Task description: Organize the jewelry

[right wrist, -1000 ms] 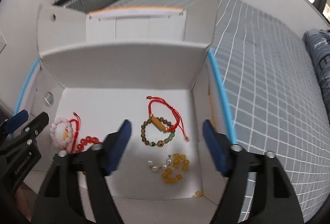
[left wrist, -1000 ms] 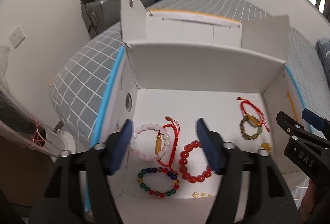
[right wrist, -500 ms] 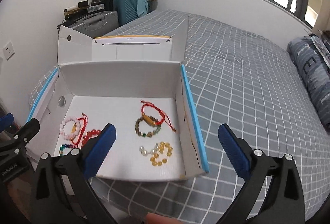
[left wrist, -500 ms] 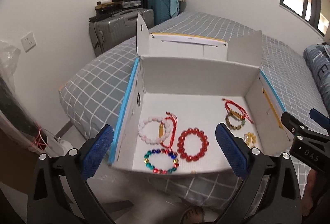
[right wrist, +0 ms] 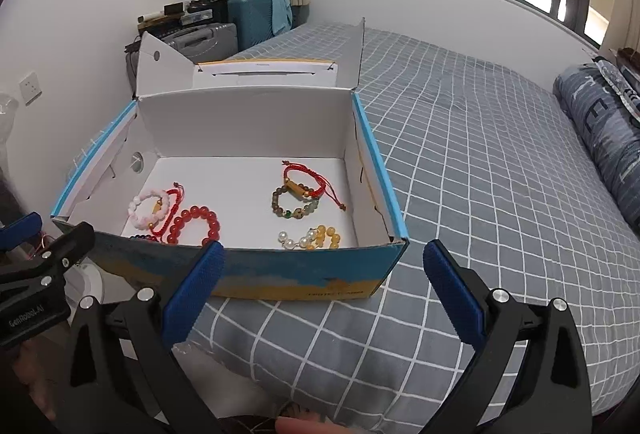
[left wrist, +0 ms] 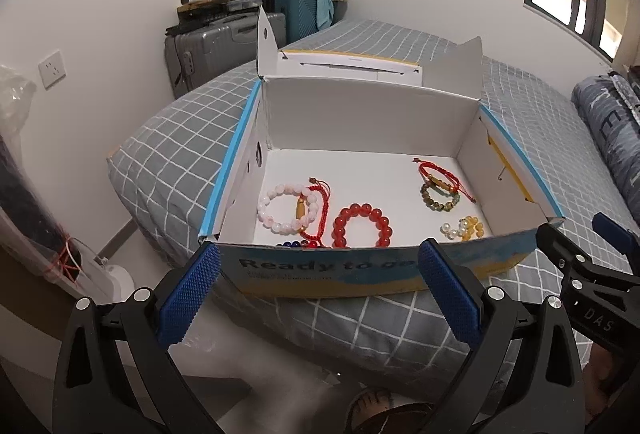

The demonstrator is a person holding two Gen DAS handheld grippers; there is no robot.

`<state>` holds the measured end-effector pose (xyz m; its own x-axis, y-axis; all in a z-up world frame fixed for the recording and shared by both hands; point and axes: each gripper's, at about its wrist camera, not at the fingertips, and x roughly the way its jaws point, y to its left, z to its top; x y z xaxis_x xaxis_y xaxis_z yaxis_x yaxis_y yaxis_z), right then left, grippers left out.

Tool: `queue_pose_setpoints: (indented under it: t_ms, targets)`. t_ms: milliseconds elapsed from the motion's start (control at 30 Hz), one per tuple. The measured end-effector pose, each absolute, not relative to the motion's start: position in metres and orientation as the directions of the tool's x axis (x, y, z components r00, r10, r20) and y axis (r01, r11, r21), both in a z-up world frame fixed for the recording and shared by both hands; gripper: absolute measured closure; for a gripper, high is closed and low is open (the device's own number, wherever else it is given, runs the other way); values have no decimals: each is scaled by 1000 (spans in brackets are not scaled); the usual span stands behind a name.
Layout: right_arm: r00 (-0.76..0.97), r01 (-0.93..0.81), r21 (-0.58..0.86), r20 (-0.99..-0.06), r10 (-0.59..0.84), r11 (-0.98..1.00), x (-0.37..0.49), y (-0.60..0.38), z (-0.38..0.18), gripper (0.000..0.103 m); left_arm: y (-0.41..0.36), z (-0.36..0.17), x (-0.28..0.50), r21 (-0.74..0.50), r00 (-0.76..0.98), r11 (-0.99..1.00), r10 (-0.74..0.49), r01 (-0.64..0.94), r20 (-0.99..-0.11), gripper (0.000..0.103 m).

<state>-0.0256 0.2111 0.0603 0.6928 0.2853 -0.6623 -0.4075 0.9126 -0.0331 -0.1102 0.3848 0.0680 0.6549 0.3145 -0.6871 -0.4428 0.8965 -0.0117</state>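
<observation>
- Landmark: open cardboard box (left wrist: 360,266) sitting on the checked bed (right wrist: 480,162). All jewelry lies inside it, flat on the white floor.
- Left half of box: pink bead bracelet (left wrist: 288,208) with a red cord bracelet (left wrist: 320,210) overlapping it, red bead bracelet (left wrist: 362,226) just beside, multicolour bead bracelet (left wrist: 298,244) tucked against the near wall, mostly hidden by it.
- Right half of box: brown bead bracelet with red cord (right wrist: 298,200), and a yellow-and-pearl bracelet (right wrist: 310,238) nearer the near wall.
- Key relation: both grippers sit outside the box, on the near side, below its rim line. Every piece lies ahead of and beyond the near wall, so my read is any reach has to go up and over that wall, then down.
- Left gripper (left wrist: 318,290) lines up with the left cluster, so it's the nearer one for the red and pink beads. Right gripper (right wrist: 320,286) faces the box's near right corner, nearer the brown and yellow pieces.
- Long axis: the bracelets are rings lying flat, with no real long axis. Only the brown one's cord tails trail off, toward the box's right wall.
- Fingers: left gripper's jaws are spread wide with nothing between them, touching nothing. Same for the right: wide apart, empty, clear of the box.
- Judgement: layout looks sorted into two groups already. The overlapping pink/red-cord pair is the likeliest snag if picked.
</observation>
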Motion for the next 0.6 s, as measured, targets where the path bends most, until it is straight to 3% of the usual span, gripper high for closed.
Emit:
queue_pose_setpoints:
  t_ms: [600]
  targets:
    - [671, -424, -7, -674, 309, 906, -24, 209, 55, 8, 384, 56, -108, -7, 632, 893, 314, -450, -708, 6]
